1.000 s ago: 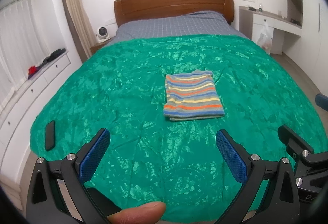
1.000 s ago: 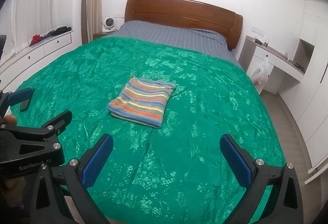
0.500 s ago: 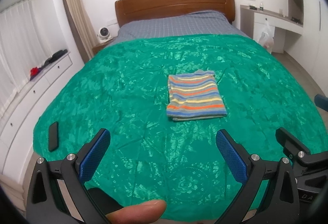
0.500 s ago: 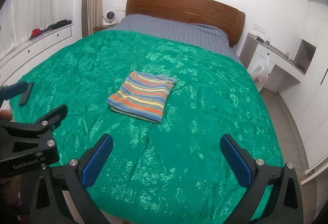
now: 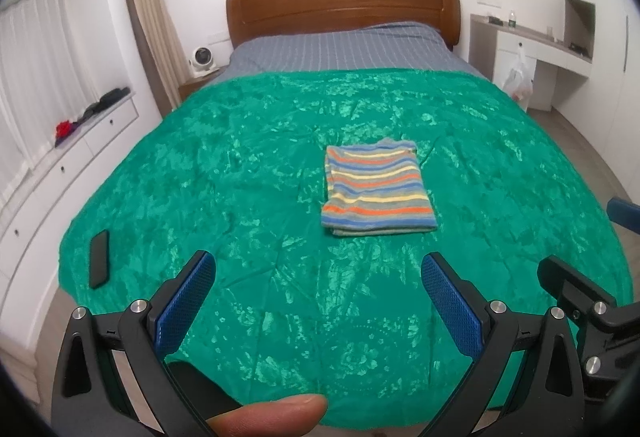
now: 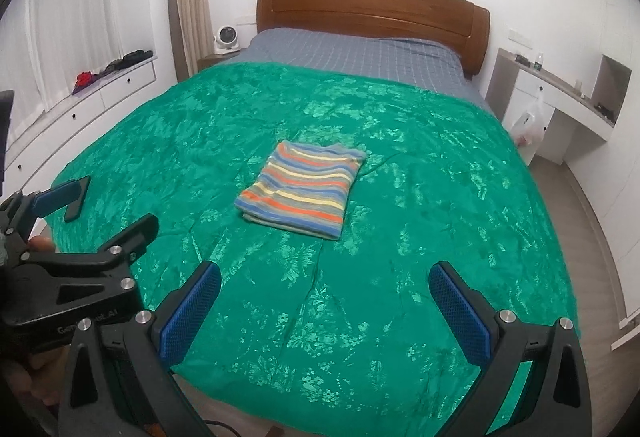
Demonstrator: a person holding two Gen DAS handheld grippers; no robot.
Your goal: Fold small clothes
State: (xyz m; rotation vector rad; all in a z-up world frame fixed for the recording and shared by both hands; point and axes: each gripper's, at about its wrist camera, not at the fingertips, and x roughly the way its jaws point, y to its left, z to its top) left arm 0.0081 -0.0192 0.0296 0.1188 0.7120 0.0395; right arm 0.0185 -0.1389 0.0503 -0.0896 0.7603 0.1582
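The cloth (image 5: 378, 193) has blue, orange, yellow and grey stripes. The cover (image 5: 240, 173) is green with a floral sheen, the sheet (image 5: 340, 47) grey checked, the headboard (image 5: 340, 5) brown, the pads (image 6: 188, 309) blue.

A home bedroom: a double bed (image 5: 280, 197) with a wooden headboard (image 5: 340, 3) and green bedspread fills it, with curtains (image 5: 148, 17), white built-in drawers (image 5: 80, 153), a small fan (image 5: 200, 57) on a nightstand and a white desk (image 5: 532, 49).
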